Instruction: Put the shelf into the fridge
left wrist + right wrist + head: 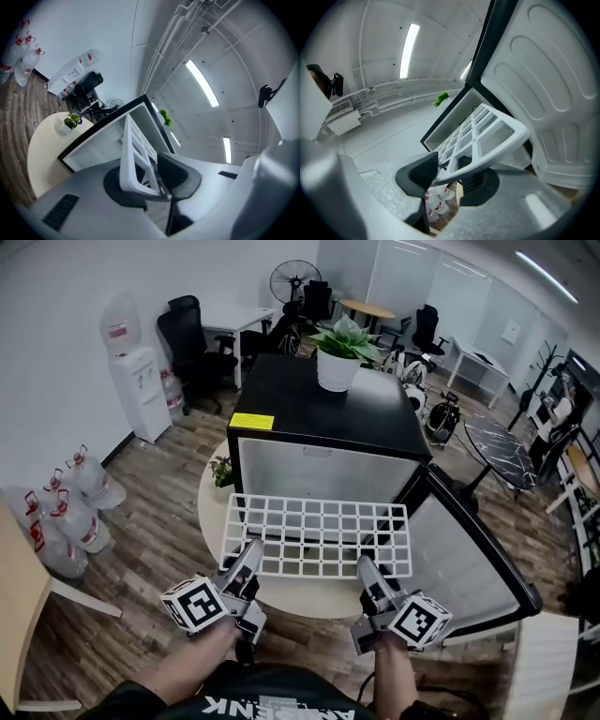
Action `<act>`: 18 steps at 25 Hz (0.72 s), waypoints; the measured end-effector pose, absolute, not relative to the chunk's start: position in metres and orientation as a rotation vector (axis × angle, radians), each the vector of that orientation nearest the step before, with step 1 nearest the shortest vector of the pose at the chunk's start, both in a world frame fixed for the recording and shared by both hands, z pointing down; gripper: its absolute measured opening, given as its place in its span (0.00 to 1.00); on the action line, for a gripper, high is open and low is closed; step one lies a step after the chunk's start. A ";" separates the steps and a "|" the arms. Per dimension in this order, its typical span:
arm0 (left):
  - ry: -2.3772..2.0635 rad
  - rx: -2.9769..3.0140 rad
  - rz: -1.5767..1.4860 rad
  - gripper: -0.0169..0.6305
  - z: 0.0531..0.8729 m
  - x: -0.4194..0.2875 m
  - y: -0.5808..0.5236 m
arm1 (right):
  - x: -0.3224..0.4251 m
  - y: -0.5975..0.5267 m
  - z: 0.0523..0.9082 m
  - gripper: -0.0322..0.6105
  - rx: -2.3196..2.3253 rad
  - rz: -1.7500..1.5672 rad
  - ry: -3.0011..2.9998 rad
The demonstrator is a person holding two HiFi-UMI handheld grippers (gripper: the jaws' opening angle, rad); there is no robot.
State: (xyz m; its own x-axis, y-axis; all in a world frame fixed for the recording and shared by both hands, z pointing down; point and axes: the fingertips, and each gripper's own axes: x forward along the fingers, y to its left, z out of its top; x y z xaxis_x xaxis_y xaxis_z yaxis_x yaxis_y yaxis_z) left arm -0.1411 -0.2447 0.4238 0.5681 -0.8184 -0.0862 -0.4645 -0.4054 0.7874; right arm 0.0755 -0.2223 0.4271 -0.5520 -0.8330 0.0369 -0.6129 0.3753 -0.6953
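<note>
Two near corners of the white grid shelf are gripped: the left claw clamps the left one and the right claw the right. The shelf hangs level before the open fridge, above the round table.

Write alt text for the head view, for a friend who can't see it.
The left gripper and right gripper clamp the near edge of a white grid shelf, held flat before an open black fridge on a round table. A potted plant sits on the fridge.
</note>
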 end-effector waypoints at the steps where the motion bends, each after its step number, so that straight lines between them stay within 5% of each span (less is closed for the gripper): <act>1: -1.008 2.059 -0.606 0.16 0.425 -0.141 -0.249 | 0.076 -0.225 0.429 0.25 -1.286 -0.971 2.308; 12: -0.890 2.083 -0.525 0.16 0.437 -0.132 -0.286 | 0.094 -0.238 0.458 0.25 -1.519 -1.077 2.144; 18: -0.835 2.095 -0.499 0.16 0.438 -0.133 -0.297 | 0.064 -0.247 0.438 0.25 -1.250 -1.100 2.037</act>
State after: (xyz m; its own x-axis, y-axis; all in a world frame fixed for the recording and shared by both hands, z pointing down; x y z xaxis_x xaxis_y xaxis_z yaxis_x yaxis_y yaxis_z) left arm -0.1334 -0.2967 0.4379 0.7031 -0.7085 -0.0609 -0.3887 -0.4547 0.8014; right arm 0.0638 -0.2471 0.4382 -0.4496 -0.8932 -0.0065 -0.4845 0.2500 -0.8383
